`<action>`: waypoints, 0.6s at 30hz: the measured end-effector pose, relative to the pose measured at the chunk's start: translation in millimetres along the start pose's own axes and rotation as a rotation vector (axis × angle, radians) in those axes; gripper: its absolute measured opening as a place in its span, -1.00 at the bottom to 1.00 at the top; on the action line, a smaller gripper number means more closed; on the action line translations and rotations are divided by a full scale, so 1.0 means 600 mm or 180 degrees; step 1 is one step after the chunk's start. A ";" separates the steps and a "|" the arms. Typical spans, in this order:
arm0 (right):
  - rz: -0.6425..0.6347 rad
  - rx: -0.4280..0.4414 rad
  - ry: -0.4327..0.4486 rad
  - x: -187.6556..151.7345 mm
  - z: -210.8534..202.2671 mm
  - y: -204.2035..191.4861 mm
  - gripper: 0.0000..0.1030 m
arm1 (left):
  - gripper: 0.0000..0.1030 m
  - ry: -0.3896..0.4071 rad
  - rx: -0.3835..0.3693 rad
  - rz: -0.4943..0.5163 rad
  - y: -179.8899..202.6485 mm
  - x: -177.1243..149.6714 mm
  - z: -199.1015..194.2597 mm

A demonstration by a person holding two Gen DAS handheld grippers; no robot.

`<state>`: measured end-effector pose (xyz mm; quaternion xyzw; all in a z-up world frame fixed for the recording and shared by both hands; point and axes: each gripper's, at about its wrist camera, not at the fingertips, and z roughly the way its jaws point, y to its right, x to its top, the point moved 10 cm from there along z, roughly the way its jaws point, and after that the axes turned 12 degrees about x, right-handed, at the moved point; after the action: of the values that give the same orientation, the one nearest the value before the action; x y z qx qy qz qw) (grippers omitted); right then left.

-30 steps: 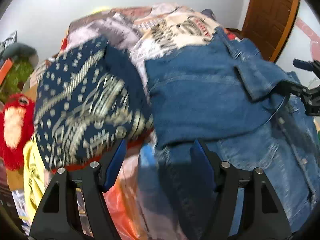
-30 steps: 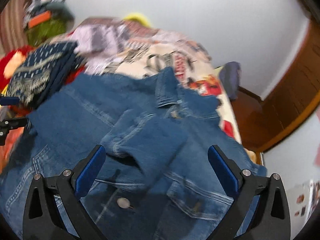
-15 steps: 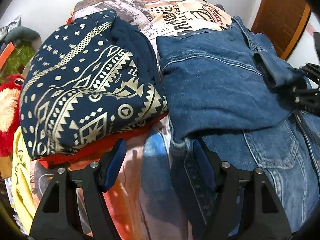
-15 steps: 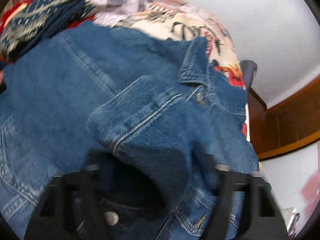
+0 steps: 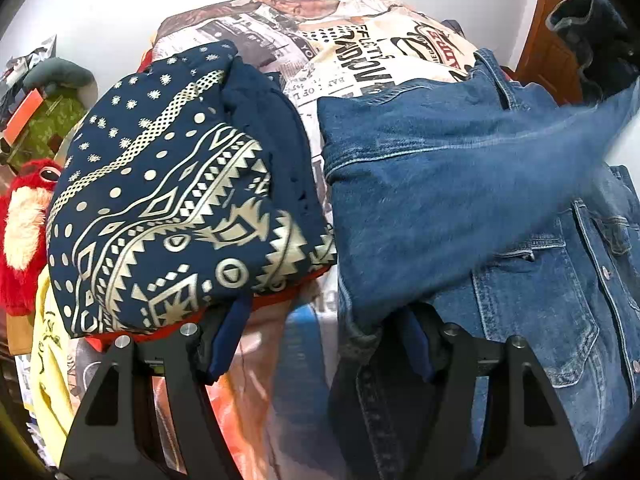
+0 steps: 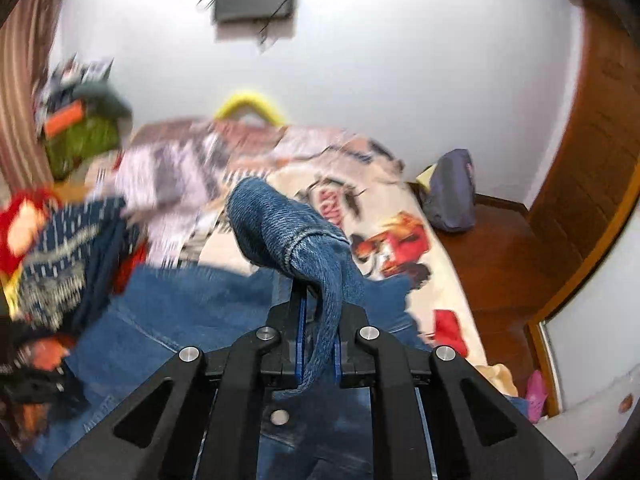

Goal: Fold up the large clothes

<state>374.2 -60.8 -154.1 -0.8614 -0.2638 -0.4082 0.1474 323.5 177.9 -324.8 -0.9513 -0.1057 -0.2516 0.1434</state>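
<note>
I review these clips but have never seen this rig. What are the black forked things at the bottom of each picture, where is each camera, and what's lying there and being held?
They are hand-held two-finger grippers, one per hand, each with a camera looking along its fingers. The left gripper is open, low over the printed bedspread, between a folded navy patterned garment and the denim jacket. The right gripper is shut on the jacket's sleeve, lifted above the bed. Soft toys sit at the left edge.

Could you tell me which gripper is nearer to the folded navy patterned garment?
Left. The left gripper sits just below the navy patterned garment; the right gripper, shut on the denim sleeve, is off to its right.
</note>
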 end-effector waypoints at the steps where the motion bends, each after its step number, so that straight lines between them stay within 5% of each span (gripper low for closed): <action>1: 0.0117 0.0016 0.0017 -0.003 -0.011 0.019 -0.83 | 0.33 0.0001 0.0034 -0.0004 0.002 -0.001 0.003; 6: 0.0533 0.0005 -0.0181 -0.084 -0.009 0.083 -0.83 | 0.34 -0.0052 0.0101 -0.0016 0.008 -0.011 0.022; 12: 0.1137 0.0147 -0.0665 -0.250 0.029 0.129 -0.83 | 0.34 -0.0070 0.0108 0.0008 0.010 -0.012 0.016; 18: 0.1301 0.0186 -0.0629 -0.280 0.027 0.135 -0.85 | 0.39 -0.0046 0.0246 0.0157 0.013 -0.014 0.014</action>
<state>342.3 -175.5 -298.7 -0.9281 -0.1087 -0.2756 0.2254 322.1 172.1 -337.9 -0.9492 -0.0929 -0.2368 0.1854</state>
